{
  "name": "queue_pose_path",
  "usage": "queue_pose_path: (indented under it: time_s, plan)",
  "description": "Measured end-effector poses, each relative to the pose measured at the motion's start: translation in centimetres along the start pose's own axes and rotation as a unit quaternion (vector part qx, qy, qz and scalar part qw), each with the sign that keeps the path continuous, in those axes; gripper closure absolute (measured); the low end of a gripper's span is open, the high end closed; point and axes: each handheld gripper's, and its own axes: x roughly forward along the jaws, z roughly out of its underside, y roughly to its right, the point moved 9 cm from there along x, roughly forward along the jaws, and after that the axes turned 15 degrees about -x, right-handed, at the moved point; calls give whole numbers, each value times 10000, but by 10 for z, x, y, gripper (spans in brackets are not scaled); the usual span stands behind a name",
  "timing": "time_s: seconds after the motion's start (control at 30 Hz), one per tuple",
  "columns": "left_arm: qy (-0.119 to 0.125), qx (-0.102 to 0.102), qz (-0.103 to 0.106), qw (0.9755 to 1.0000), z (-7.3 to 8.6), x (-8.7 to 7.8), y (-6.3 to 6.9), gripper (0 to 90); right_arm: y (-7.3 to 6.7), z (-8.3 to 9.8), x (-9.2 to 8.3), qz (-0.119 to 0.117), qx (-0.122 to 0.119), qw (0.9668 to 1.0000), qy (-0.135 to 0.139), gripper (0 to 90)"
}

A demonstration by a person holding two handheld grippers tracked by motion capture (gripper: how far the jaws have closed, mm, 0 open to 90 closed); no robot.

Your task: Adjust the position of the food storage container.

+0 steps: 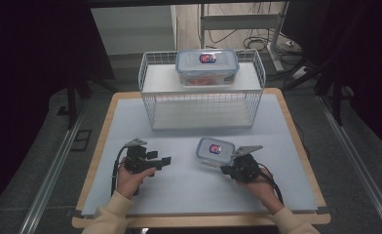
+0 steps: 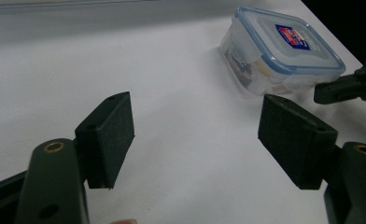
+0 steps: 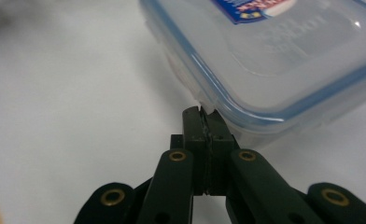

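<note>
A small clear box with a blue-rimmed lid (image 1: pixel 214 151) is set on the white worktop (image 1: pixel 189 180), right of centre and in front of a white wire basket (image 1: pixel 150 105). The right claw (image 3: pixel 203 113) is pressed fully together, nothing pinched between its pads, and its tips are laid against the box's near corner just under the lid rim. The left claw (image 2: pixel 196 135) is held wide and empty over bare worktop, well apart from the box. A larger lidded box (image 1: pixel 207 67) is seen on the basket's upper shelf.

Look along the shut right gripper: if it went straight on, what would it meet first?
Most likely the small lidded container: the right gripper fingers point at its near corner, seemingly touching under the lid's rim.
</note>
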Motion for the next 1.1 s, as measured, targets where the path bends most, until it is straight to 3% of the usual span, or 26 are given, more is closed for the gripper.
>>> queue_pose_path:
  time_s: [0.1,0.23,0.6,0.87,1.1]
  plan:
    - [6,-23,3,10000,0,1,0,269,14,4,-3,175,145,9997,33,896]
    - [-11,-5,-5,10000,0,1,0,270,23,8,-3,205,280,9994,36,896]
    - [-18,-17,-3,10000,1,2,-1,267,22,11,-5,172,289,9994,39,889]
    - [50,-90,-34,9999,-2,0,0,243,23,18,-24,118,344,9993,122,870]
    - [65,-97,-4,9999,-3,-2,3,237,42,32,-46,122,650,9973,307,846]
